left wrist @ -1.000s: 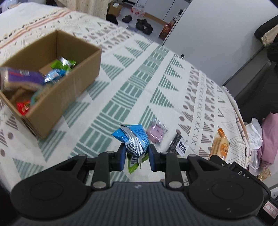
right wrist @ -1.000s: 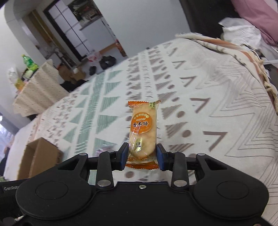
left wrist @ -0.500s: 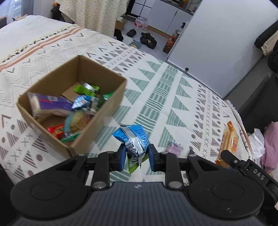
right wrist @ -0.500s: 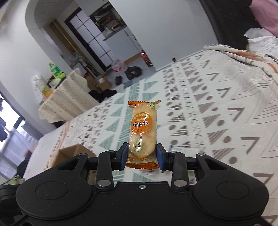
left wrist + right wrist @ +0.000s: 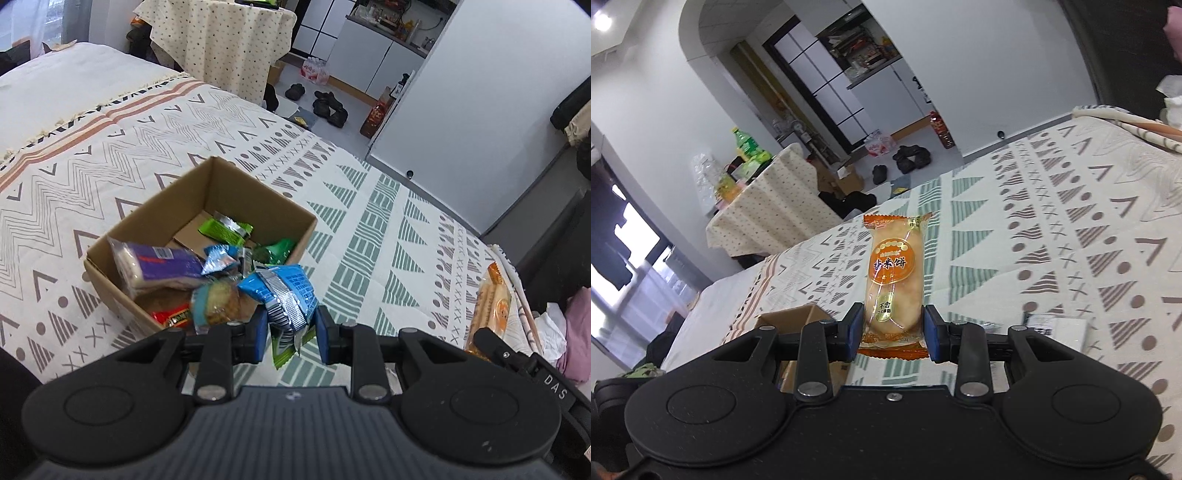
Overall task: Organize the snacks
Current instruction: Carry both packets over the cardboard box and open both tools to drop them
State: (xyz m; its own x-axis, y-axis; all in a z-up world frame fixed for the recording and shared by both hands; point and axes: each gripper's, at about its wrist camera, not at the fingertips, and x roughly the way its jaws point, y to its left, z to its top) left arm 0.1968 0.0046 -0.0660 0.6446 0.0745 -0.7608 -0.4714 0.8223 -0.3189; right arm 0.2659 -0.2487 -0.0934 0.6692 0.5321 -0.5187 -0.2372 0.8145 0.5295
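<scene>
- My left gripper (image 5: 289, 332) is clamping a crumpled blue and silver snack packet (image 5: 282, 293); its jaws are standing narrowly apart, pressing the packet from both sides.
- A green wrapper (image 5: 284, 349) is hanging under the blue packet between the same pads; I cannot tell whether it is a separate packet.
- The blue packet is hanging above the near corner of the open cardboard box (image 5: 229, 184), which is sitting on the patterned bedspread (image 5: 369, 236).
- The box is holding a purple-labelled packet (image 5: 159, 264), a green packet (image 5: 225, 229), a small blue packet (image 5: 219, 256), a round cake in clear wrap (image 5: 218, 302) and a red wrapper (image 5: 171, 317).
- My right gripper (image 5: 891, 332) is pinching an orange rice cracker packet (image 5: 892, 273) by its lower end; the jaws are slightly open around it, and the packet is standing upright above the pads.
- In the right wrist view, the box (image 5: 786, 319) is showing low on the left, mostly behind the gripper body.
- In the left wrist view, the cracker packet (image 5: 487, 306) is showing at the right, well apart from the box.
</scene>
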